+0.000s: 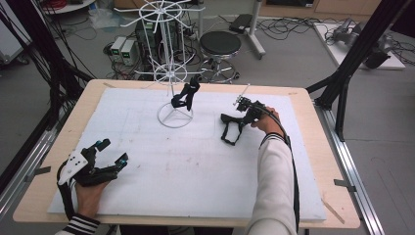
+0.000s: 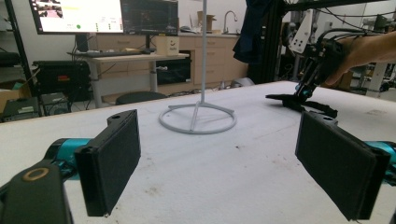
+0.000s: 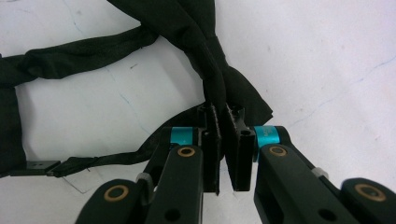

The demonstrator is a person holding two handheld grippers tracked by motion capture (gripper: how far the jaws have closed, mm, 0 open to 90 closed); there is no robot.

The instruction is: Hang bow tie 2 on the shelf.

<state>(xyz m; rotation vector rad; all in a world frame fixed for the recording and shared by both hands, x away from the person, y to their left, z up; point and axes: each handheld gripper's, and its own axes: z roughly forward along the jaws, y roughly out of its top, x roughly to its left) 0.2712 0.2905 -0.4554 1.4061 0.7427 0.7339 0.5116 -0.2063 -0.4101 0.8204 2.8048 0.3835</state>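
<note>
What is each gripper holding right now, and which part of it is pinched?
The right gripper is shut on the black bow tie lying on the table, pinching the fabric at its knot. The left gripper stands open, holding nothing.

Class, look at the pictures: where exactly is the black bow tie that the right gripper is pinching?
In the high view the black bow tie lies on the white board, right of the white wire stand, directly under the right gripper, whose fingers are shut on its knot.

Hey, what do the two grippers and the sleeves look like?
Both grippers are black with teal accents and brass-coloured rivets. The left gripper carries a grey three-cornered plate; the right gripper trails a black cable. The right sleeve is white, the left cuff striped black and white.
</note>
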